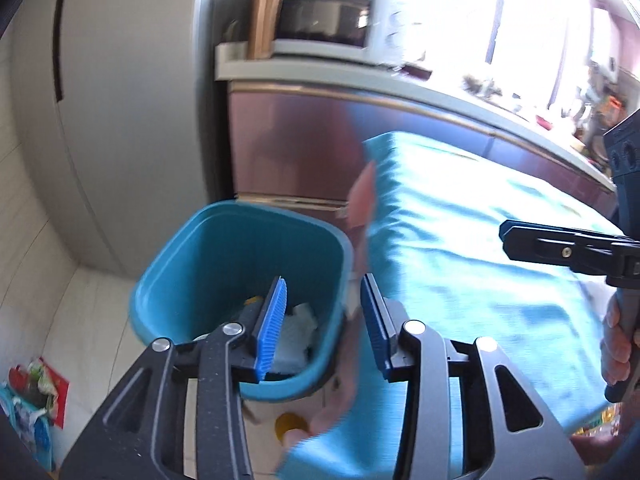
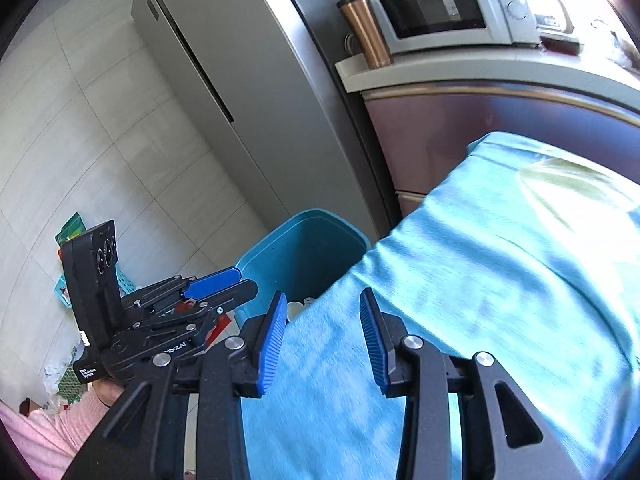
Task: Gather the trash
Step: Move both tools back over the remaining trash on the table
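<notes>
A teal plastic trash bin [image 1: 200, 264] stands on the floor beside the table; it also shows in the right wrist view [image 2: 304, 248]. White crumpled paper [image 1: 298, 332] and a yellow item [image 1: 253, 301] lie in its bottom. My left gripper [image 1: 324, 332] is open and empty, right above the bin's near rim. My right gripper [image 2: 324, 340] is open and empty over the table's teal cloth [image 2: 500, 280]. The left gripper shows from the side in the right wrist view [image 2: 216, 284].
A teal cloth covers the table [image 1: 480, 248]. A yellow round thing [image 1: 291, 424] lies on the floor under the table edge. Packets and a basket [image 1: 32, 400] sit on the floor at left. A fridge [image 2: 224, 80], cabinet and microwave [image 2: 440, 4] stand behind.
</notes>
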`<act>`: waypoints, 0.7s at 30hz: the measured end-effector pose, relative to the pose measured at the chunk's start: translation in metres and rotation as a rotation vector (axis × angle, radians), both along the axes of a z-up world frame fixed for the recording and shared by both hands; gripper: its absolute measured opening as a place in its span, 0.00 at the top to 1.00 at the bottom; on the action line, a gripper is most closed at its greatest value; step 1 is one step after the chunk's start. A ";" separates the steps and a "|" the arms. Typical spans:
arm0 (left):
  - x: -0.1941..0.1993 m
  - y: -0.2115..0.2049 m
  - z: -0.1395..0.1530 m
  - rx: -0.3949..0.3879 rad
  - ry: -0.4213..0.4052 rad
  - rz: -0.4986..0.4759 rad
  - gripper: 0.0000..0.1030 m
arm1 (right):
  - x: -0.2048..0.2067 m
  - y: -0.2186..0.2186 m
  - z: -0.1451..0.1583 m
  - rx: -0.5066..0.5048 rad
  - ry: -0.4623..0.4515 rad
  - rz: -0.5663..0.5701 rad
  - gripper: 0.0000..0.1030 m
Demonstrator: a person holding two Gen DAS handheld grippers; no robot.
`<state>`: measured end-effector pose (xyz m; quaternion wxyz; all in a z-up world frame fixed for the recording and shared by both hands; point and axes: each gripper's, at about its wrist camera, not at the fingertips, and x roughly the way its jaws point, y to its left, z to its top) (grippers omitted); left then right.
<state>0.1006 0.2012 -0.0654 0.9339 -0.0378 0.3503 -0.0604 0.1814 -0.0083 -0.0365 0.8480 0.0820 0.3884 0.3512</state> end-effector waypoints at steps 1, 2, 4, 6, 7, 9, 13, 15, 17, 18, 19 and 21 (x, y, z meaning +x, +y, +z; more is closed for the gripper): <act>-0.003 -0.007 0.003 -0.002 -0.009 -0.019 0.62 | -0.005 -0.008 0.003 -0.001 -0.010 -0.011 0.65; -0.005 -0.014 0.006 -0.008 -0.016 -0.041 0.62 | -0.011 -0.016 0.006 -0.005 -0.021 -0.025 0.65; -0.010 -0.029 0.011 -0.016 -0.029 -0.083 0.62 | -0.024 -0.033 0.011 -0.010 -0.040 -0.057 0.65; -0.014 -0.046 0.014 -0.025 -0.037 -0.128 0.61 | -0.036 -0.051 0.015 -0.015 -0.060 -0.094 0.65; -0.016 -0.055 0.015 -0.031 -0.039 -0.154 0.61 | -0.042 -0.062 0.017 -0.013 -0.065 -0.116 0.65; -0.020 -0.074 0.017 -0.038 -0.042 -0.201 0.61 | -0.052 -0.081 0.019 -0.009 -0.071 -0.166 0.65; -0.025 -0.115 0.019 -0.046 -0.043 -0.303 0.61 | -0.069 -0.117 0.018 -0.016 -0.083 -0.277 0.65; -0.028 -0.136 0.020 -0.055 -0.041 -0.351 0.61 | -0.079 -0.135 0.016 -0.029 -0.088 -0.328 0.65; -0.032 -0.155 0.021 -0.067 -0.039 -0.399 0.61 | -0.088 -0.155 0.014 -0.033 -0.083 -0.377 0.65; -0.033 -0.165 0.022 -0.071 -0.039 -0.422 0.60 | -0.092 -0.165 0.014 -0.036 -0.083 -0.401 0.65; -0.033 -0.174 0.022 -0.074 -0.038 -0.442 0.57 | -0.097 -0.175 0.013 -0.042 -0.083 -0.430 0.65; -0.036 -0.194 0.023 -0.083 -0.037 -0.488 0.56 | -0.107 -0.200 0.013 -0.054 -0.091 -0.498 0.65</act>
